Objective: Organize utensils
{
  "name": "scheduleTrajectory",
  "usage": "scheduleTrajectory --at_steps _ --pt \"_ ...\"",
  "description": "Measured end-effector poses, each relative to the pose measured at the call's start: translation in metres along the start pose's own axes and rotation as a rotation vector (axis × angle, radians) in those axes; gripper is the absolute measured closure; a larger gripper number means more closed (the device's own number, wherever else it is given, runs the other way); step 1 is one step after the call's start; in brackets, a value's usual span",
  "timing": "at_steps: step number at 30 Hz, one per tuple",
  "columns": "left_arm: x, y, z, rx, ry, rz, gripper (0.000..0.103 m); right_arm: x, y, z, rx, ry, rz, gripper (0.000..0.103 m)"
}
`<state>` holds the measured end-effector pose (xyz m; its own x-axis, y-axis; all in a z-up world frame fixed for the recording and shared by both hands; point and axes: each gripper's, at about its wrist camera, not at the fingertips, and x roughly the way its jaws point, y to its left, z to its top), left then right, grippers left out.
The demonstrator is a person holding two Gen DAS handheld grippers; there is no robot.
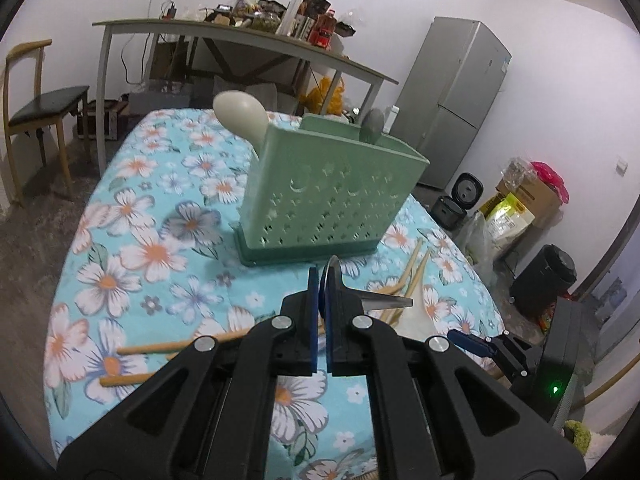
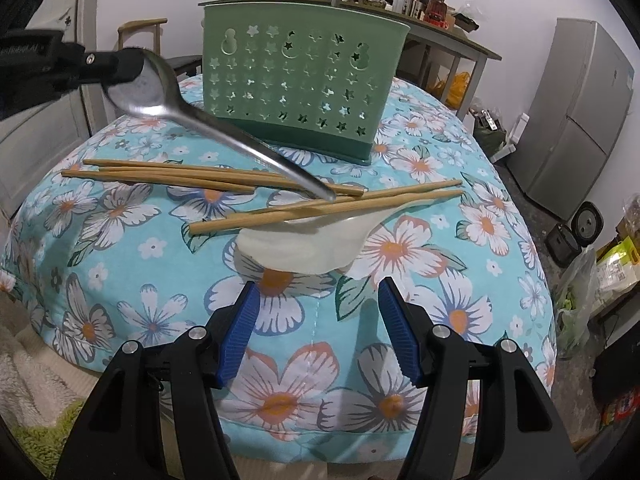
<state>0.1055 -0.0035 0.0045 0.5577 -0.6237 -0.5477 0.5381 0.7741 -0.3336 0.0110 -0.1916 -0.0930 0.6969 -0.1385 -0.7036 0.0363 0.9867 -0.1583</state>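
Note:
A green perforated utensil holder [image 1: 328,196] [image 2: 300,80] stands on the floral cloth, with a cream spoon [image 1: 240,114] and a grey spoon [image 1: 373,124] in it. My left gripper [image 1: 323,280] is shut on the bowl of a metal spoon [image 2: 208,120], held above the table; its handle points down toward the chopsticks. Several wooden chopsticks [image 2: 224,178] lie in front of the holder. A white ladle-like spoon [image 2: 316,240] lies under two of them. My right gripper [image 2: 318,320] is open and empty, just short of the white spoon.
The table [image 2: 400,360] is covered by a blue floral cloth. Behind it are a cluttered desk [image 1: 256,36], a chair [image 1: 36,100] at left and a fridge [image 1: 456,100] at right. Bags and a rice cooker [image 1: 456,200] sit on the floor.

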Motion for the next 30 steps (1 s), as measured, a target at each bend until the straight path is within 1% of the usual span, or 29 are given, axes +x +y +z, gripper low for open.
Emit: scheduleTrajectory --at_steps 6,11,15,18,24,30 --pt "-0.011 0.003 0.008 0.016 -0.041 0.023 0.101 0.001 0.016 0.002 -0.078 -0.026 -0.04 0.051" --pt "-0.015 0.006 0.011 0.016 -0.055 0.033 0.101 0.005 0.035 0.005 -0.196 -0.056 -0.117 0.055" --pt "-0.017 0.006 0.012 0.02 -0.061 0.037 0.101 0.01 0.046 0.007 -0.279 -0.069 -0.159 0.06" --pt "-0.017 0.007 0.012 0.021 -0.062 0.038 0.101 0.01 0.054 0.008 -0.348 -0.091 -0.212 0.06" --pt "-0.017 0.007 0.013 0.017 -0.057 0.038 0.101 0.011 0.063 0.003 -0.423 -0.096 -0.249 0.061" --pt "-0.018 0.008 0.013 0.015 -0.061 0.041 0.101 0.009 0.067 0.004 -0.464 -0.118 -0.291 0.06"
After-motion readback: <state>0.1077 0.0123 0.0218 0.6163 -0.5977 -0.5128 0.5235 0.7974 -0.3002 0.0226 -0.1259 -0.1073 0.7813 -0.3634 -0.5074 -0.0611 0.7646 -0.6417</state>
